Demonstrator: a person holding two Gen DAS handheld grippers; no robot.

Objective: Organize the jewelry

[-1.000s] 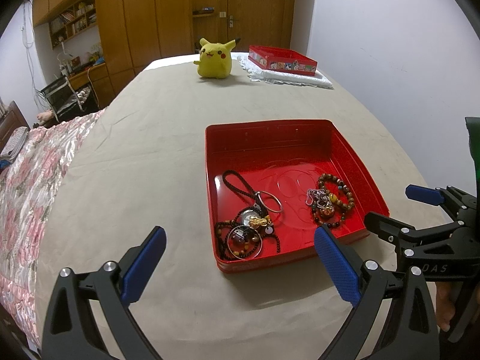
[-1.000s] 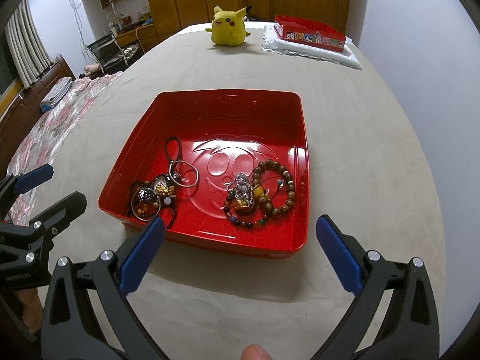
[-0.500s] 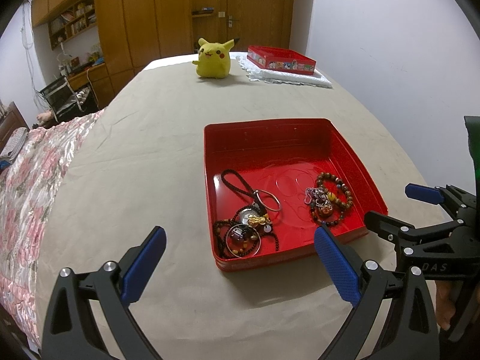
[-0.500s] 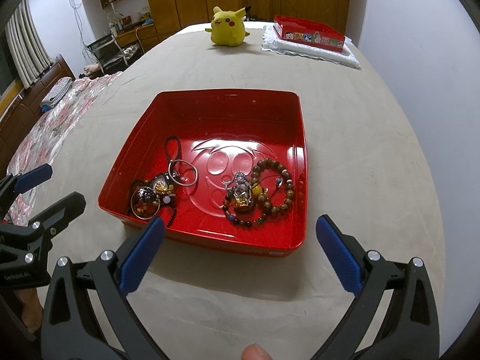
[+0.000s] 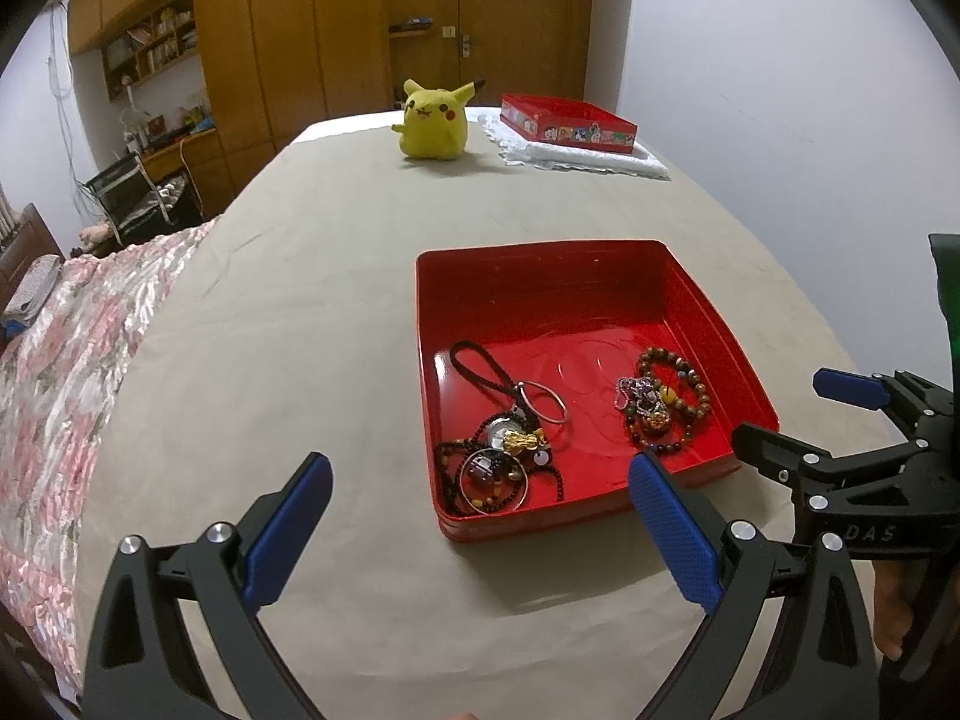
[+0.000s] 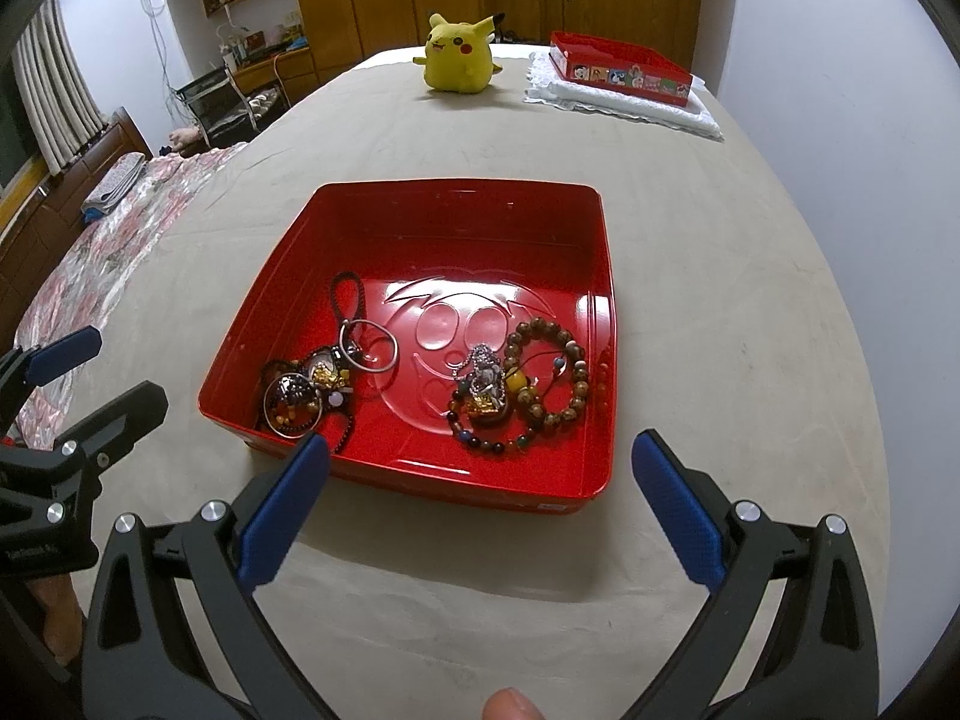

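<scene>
A: Red tray (image 6: 606, 324) on the beige cover (image 6: 720, 276), in front of both grippers. Anything different from a second ago?

B: Barely. Sits a touch higher and farther off in the left wrist view; looks the same in the right wrist view. Same contents, same places.

A: Contents?

B: Two heaps on the tray floor, well apart. Toward the left wall: black cord (image 6: 347, 294), metal ring (image 6: 369, 345), dark bead tangle (image 6: 294, 399) with a gold charm on top. Toward the right wall: brown bead bracelet (image 6: 564, 369) touching a silver chain clump (image 6: 483, 375) and a strand of mixed beads.

A: Left gripper (image 5: 474, 531)?

B: Fingers spread wide, nothing between the blue pads (image 5: 288, 531). Hovers over the cover just short of the tray's near-left corner. Unchanged from before.

A: Right gripper (image 6: 480, 507)?

B: Also spread wide, empty, short of the tray's near wall. Left pad (image 6: 282, 516) overlaps the near-left corner in its own view; contact not clear. No shift since the earlier frame.

A: Farther back?

B: Yellow plush (image 6: 459, 54) upright at the far end, just beside a red box (image 6: 621, 66) on a white cloth (image 6: 624, 99). Floral quilt (image 5: 54, 384) along the left edge. All as before.
</scene>
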